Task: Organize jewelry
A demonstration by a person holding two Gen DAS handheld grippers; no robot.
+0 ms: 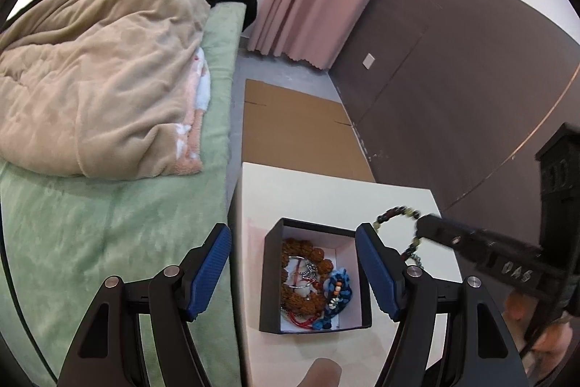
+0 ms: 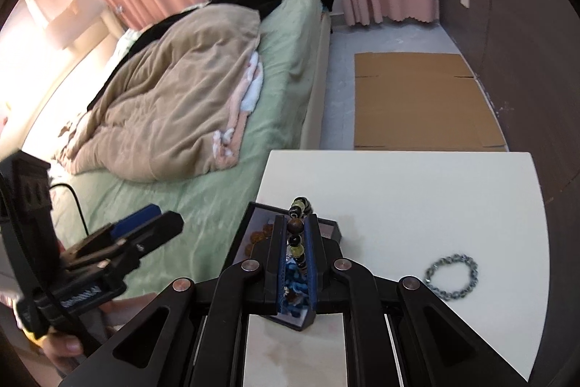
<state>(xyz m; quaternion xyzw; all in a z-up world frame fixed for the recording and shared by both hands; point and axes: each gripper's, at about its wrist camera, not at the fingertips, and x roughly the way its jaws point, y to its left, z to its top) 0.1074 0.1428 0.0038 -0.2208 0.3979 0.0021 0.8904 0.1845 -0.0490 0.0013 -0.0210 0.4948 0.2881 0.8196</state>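
Above the black box (image 1: 315,281) on the white counter (image 2: 417,198), a beaded bracelet (image 2: 298,234) is clamped in the right tool (image 2: 295,256); the left tool (image 1: 293,272) is held apart around the box, nothing gripped, and a silver chain bracelet (image 2: 451,276) lies to the right

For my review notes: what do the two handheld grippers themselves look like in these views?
Both are matte black plastic linkages with round silver pivot pins. The left gripper and the right gripper carry flat blue textured pads on their fingers. Seen from the side, the right one bears raised pale lettering on its body. A black cable runs behind the left one. No sleeves are visible.
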